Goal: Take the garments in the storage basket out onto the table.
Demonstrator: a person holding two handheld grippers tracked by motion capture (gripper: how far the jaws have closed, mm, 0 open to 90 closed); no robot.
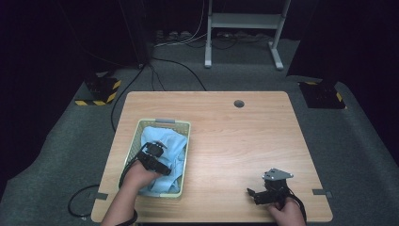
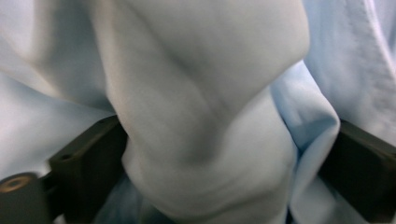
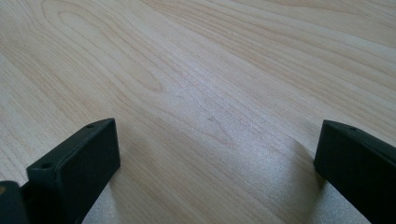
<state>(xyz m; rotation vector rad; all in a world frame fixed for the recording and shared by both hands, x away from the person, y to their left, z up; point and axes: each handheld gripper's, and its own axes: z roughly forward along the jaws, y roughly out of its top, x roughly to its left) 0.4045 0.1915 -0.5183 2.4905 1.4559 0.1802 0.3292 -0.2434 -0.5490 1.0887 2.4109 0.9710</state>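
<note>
A: What takes up most of the high view?

B: The bench [image 1: 235,141], pale wood, across the middle of the frame. Grey carpet lies around it, and a white stand [image 1: 244,28] sits at the top.

A: And on the bench?

B: A pale green basket [image 1: 162,123] at centre left, near the left edge. A light blue cloth [image 1: 174,146] is heaped inside it.

A: Where is the left gripper [image 1: 155,157]?

B: Down in the basket, on the cloth. In the left gripper view its jaws stand wide, with a thick fold of the cloth [image 2: 210,116] bulging between them. Cloth reaches both jaws, but I cannot tell whether they press on it.

A: And the right gripper [image 1: 263,190]?

B: At lower right, low over bare bench, well apart from the basket. In the right gripper view its jaws are spread wide, with bare wood [image 3: 210,93] between them.
</note>
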